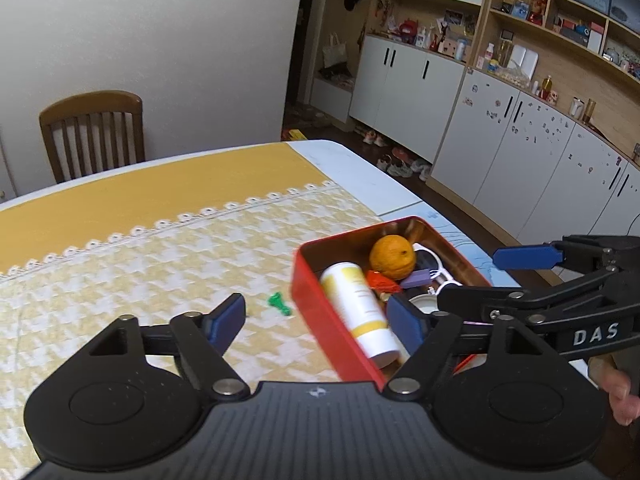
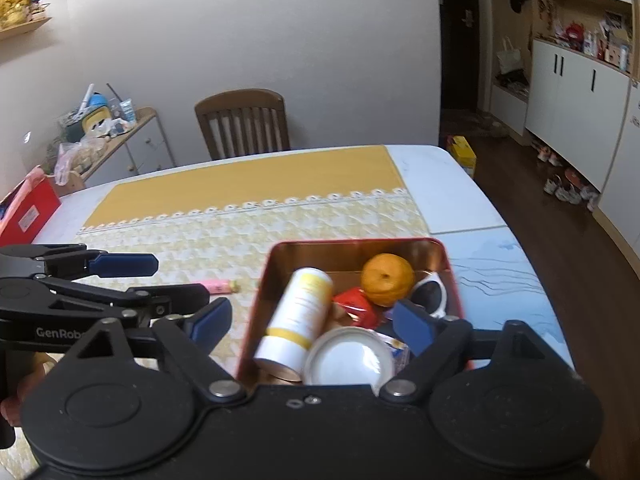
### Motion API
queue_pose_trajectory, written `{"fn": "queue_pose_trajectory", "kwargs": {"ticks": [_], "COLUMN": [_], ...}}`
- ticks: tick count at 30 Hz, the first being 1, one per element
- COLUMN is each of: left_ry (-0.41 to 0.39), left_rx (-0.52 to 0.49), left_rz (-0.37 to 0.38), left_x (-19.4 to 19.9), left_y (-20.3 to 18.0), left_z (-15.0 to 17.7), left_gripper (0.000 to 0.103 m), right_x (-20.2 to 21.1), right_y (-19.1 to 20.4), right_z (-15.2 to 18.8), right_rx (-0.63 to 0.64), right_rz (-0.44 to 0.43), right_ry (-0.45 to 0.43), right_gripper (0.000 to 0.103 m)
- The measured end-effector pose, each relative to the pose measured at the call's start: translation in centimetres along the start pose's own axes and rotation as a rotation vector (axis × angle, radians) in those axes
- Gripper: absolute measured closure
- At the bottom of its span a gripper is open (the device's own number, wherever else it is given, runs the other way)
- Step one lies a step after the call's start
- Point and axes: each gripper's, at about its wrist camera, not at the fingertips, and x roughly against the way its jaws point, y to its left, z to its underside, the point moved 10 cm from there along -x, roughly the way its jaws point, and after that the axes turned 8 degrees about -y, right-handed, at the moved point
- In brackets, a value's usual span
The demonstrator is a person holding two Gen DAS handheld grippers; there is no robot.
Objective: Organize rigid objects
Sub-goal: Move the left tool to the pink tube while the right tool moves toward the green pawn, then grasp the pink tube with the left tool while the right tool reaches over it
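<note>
Left wrist view: the left gripper gapes empty beside the red tin; a green piece lies on the cloth just left of the tin, nearer this hand.

Right wrist view: the right gripper hangs spread and empty above the tin; a pink stick, long axis crosswise, lies just left of it.

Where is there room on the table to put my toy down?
The yellow cloth is bare from the lace strip back toward the chair. Nearer, the checked part left of the red tin holds only a green piece and a pink stick. The tin itself is crowded.
</note>
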Motion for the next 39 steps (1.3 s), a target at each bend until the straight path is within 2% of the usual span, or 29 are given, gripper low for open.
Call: {"fn": "queue_pose_trajectory", "kwargs": {"ticks": [6, 16, 23, 27, 33, 39], "left_ry": [-0.037, -0.027, -0.005, 0.007, 0.02, 0.012], "left_rx": [-0.033, -0.011, -0.025, -0.062, -0.109, -0.145], "left_rz": [-0.041, -0.094, -0.089, -0.083, -0.073, -0.053], "left_x": [1.0, 0.2, -1.0, -1.9, -3.1, -4.4], "left_y": [2.2, 7.0, 8.8, 9.4, 9.5, 9.2], "left_z": [0.6, 2.5, 4.0, 4.9, 6.0, 6.0], "left_gripper": [0.017, 0.017, 0.017, 0.017, 0.017, 0.017], "right_x": [-0.3, -2.6, -4.7, -6.5, -9.6, -11.8], "right_y": [2.8, 6.8, 9.8, 10.6, 10.8, 10.6], "right_z": [-0.4, -0.7, -0.4, 0.2, 0.6, 0.8], "right_rx": [0.029, -0.055, -0.087, -0.087, -0.167, -0.261], "right_rz": [-0.031, -0.037, -0.051, -0.025, 0.015, 0.091], "right_ry": [-0.031, -0.028, -0.01, 0.01, 0.046, 0.082], "right_gripper": [0.0, 0.0, 0.0, 0.0, 0.001, 0.008]}}
